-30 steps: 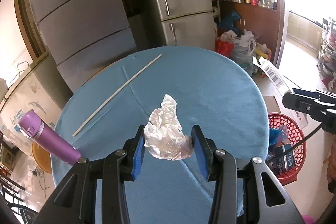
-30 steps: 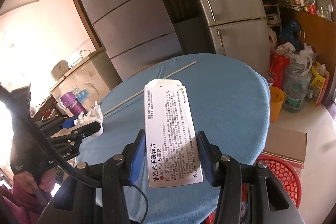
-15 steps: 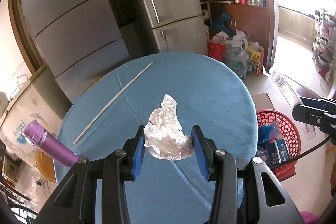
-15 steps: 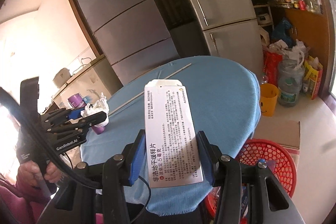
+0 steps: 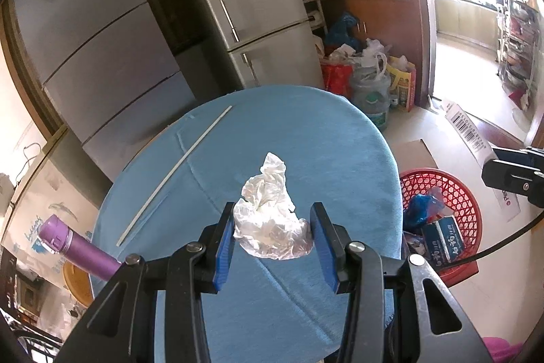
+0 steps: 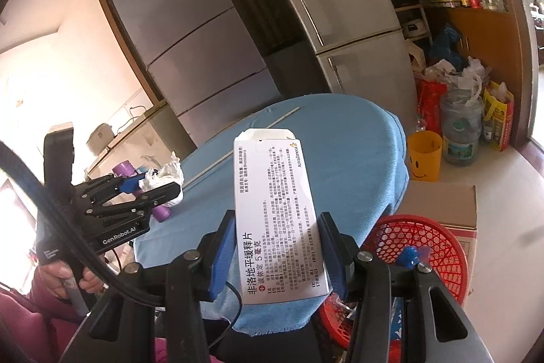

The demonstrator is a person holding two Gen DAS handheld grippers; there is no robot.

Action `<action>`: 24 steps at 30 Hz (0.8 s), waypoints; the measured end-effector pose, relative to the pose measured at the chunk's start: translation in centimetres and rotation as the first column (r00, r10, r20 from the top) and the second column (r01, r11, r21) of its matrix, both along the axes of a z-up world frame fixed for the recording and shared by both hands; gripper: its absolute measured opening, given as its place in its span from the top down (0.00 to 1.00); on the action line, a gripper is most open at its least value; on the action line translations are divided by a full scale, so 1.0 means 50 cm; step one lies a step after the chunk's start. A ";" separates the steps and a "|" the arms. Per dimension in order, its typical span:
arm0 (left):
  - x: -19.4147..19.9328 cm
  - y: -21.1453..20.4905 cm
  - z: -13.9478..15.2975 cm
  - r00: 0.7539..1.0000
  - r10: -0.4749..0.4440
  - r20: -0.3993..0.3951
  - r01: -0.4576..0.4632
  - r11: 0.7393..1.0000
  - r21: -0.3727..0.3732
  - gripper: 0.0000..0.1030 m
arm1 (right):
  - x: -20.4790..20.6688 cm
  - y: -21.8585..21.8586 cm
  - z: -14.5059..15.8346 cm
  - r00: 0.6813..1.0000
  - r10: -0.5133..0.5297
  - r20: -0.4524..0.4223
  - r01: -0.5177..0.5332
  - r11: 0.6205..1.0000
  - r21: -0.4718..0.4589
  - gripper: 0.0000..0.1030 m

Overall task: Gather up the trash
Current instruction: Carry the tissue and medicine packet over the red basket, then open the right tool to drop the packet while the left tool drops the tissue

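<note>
Left gripper [image 5: 272, 235] jaws are clamping a crumpled wrapper [image 5: 272, 223], right gripper [image 6: 277, 256] jaws are pinching a carton [image 6: 277, 216], both carrying over the counter [image 5: 323, 138], evidently heading for the red basket [image 5: 471, 193].

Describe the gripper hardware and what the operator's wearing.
Both grippers, left and right, share a build: black angular linkage frames, silver pivot bolts, blue finger pads. White "GenRobot.AI" lettering marks the left body, seen from the right wrist. Black cables trail off. The operator's sleeve is maroon.
</note>
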State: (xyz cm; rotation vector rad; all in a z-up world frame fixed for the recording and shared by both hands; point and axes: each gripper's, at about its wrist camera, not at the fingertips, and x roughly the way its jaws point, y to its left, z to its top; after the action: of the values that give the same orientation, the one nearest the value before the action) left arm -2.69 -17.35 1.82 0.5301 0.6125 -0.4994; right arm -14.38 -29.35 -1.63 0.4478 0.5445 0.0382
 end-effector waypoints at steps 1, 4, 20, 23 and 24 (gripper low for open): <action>-0.002 -0.004 -0.001 1.000 -0.005 0.002 0.005 1.000 0.003 0.56 | -0.002 -0.003 0.000 1.000 -0.002 -0.003 0.002 1.000 -0.005 0.51; -0.006 -0.013 -0.003 0.999 -0.031 -0.007 0.031 1.000 -0.004 0.56 | -0.008 -0.015 0.000 1.000 -0.012 -0.012 0.012 1.000 -0.015 0.51; -0.008 -0.070 -0.013 0.990 -0.127 -0.060 0.122 0.990 -0.076 0.56 | -0.039 -0.058 0.029 0.994 -0.091 -0.061 0.084 0.991 -0.108 0.51; -0.007 -0.082 -0.016 0.986 -0.146 -0.083 0.138 0.986 -0.098 0.56 | -0.043 -0.069 0.029 0.990 -0.112 -0.083 0.102 0.988 -0.115 0.51; -0.007 -0.087 -0.018 0.984 -0.155 -0.091 0.145 0.984 -0.107 0.56 | -0.044 -0.073 0.029 0.989 -0.116 -0.086 0.106 0.988 -0.113 0.51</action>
State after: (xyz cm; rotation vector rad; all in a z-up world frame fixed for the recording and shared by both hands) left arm -3.02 -21.71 0.94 0.4602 0.6418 -0.6985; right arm -16.56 -33.00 -0.16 0.3744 0.6082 -0.1195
